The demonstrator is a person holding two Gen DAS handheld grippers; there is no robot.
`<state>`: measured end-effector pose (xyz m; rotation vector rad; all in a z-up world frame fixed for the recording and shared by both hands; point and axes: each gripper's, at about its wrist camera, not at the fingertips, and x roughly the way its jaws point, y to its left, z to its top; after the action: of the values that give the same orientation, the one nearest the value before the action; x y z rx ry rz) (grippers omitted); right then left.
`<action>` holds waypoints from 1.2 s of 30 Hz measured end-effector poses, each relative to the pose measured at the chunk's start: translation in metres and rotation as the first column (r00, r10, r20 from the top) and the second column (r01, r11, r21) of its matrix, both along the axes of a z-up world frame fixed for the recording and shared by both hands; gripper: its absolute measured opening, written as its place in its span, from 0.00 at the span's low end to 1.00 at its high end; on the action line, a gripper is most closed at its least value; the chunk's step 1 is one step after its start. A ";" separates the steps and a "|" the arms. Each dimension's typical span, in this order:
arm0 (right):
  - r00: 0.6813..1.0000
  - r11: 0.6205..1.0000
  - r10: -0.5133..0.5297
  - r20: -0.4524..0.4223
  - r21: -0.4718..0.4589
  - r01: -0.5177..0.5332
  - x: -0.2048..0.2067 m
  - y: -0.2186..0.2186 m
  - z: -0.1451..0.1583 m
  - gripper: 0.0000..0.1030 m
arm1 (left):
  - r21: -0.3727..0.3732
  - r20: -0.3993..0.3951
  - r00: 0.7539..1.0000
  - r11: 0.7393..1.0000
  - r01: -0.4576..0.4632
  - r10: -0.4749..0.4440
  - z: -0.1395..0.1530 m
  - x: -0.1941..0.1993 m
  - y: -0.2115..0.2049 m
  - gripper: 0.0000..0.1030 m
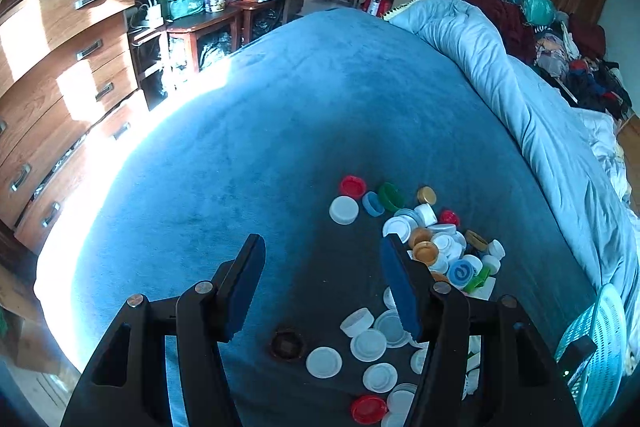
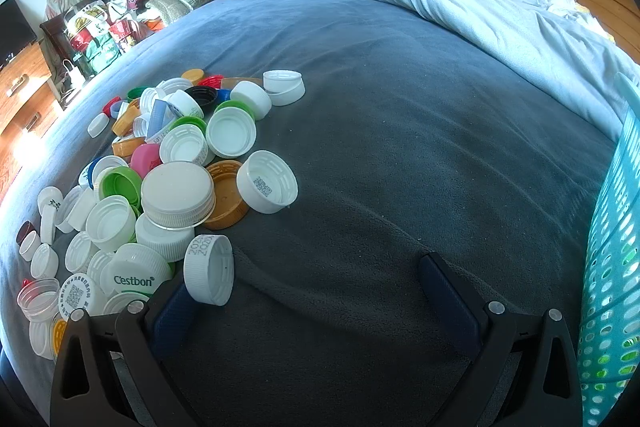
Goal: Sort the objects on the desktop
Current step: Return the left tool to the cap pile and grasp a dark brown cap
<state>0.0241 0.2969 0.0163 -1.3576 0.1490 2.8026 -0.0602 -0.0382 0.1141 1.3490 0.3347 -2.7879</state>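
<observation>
Sorting looked barely begun: mixed bottle caps [image 2: 176, 187] lay heaped at nine o'clock on the bed [image 2: 400, 147]. Both the left gripper [image 1: 322, 255] and the right gripper [image 2: 304, 279] had their jaws apart, empty; the basket [image 2: 612, 267] stood at three o'clock.

The turquoise basket [image 2: 612, 247] is cut off at the edge, its contents perhaps unreadable.
</observation>
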 end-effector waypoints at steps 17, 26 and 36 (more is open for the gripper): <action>1.000 1.000 0.000 0.000 0.000 0.000 -0.001 0.000 0.000 1.00 | 0.028 -0.040 0.995 0.995 0.092 -0.091 0.012 0.006 0.009 0.53; 1.000 1.000 0.001 0.000 0.000 -0.001 -0.001 0.001 0.000 1.00 | -0.001 -0.057 0.988 0.990 0.141 -0.141 0.003 0.037 -0.033 0.53; 1.000 1.000 0.001 0.000 0.000 -0.001 0.000 0.001 0.000 1.00 | -0.053 0.093 0.918 0.919 0.390 -0.384 -0.072 0.043 -0.021 0.53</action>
<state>0.0242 0.2982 0.0164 -1.3577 0.1489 2.8034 -0.0175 -0.0589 0.0419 1.6678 -0.0430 -2.9990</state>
